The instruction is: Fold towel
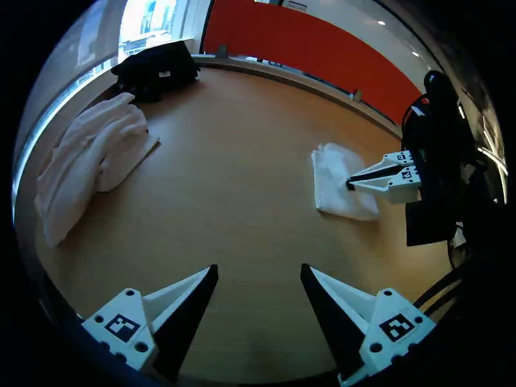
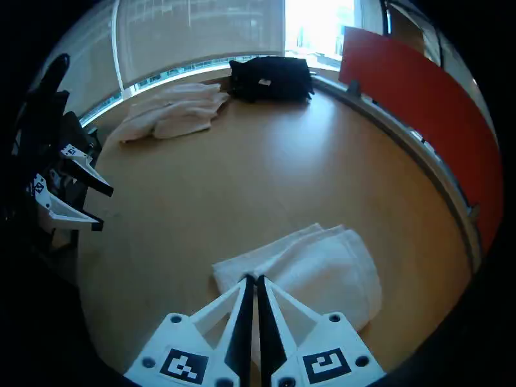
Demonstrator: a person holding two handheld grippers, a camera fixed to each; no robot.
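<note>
My left gripper [image 1: 258, 267] hovered over the pale wooden table [image 1: 238, 161], fingers spread wide, gripping nothing. My right gripper [image 2: 253, 278] had its fingers drawn together, tips at the near edge of the folded white cloth towel [image 2: 316, 271], at six o'clock in its view.

The right claw [image 2: 253, 284] hides the towel [image 2: 322, 271] at its near edge.

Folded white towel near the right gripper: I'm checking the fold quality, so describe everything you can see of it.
The folded towel is white, soft terry-looking cloth, folded into a thick, roughly rectangular pad with layered edges showing along its far side. It lies flat on the wooden table. The right gripper, fingers nearly together, meets its near edge; whether it pinches cloth is unclear.
</note>
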